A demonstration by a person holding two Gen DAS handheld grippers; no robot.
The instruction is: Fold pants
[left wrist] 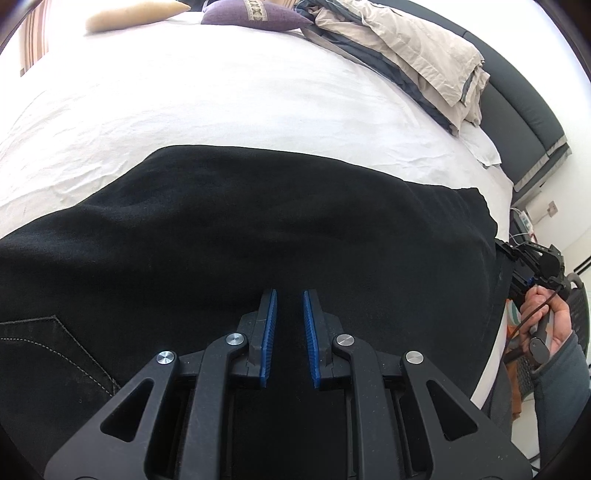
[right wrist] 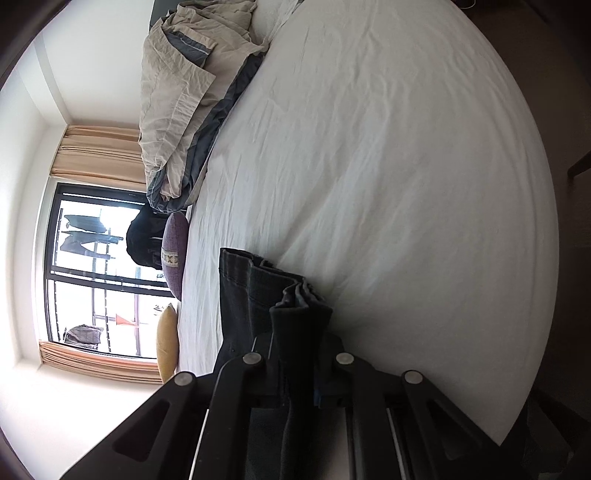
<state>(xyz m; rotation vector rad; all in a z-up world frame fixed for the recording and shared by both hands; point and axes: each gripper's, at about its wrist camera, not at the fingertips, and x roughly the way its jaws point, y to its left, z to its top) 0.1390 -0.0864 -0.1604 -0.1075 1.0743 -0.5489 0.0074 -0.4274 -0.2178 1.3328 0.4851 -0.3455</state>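
Black pants (left wrist: pixel 258 229) lie spread across the white bed (left wrist: pixel 221 96), a stitched back pocket at the lower left. My left gripper (left wrist: pixel 290 295) hovers just above the pants with its blue pads apart and nothing between them. My right gripper (right wrist: pixel 299 332) is shut on the bunched leg ends of the pants (right wrist: pixel 258 288) and holds them above the sheet, turned on its side. The right gripper (left wrist: pixel 535 266) also shows in the left wrist view at the pants' right end, held by a hand.
A crumpled beige and grey duvet (left wrist: pixel 413 51) lies at the bed's head. A purple cushion (left wrist: pixel 255 14) and a tan cushion (left wrist: pixel 129 14) lie at the far edge. A dark headboard (left wrist: pixel 524 103) is at right. A window (right wrist: pixel 96 273) is beyond the bed.
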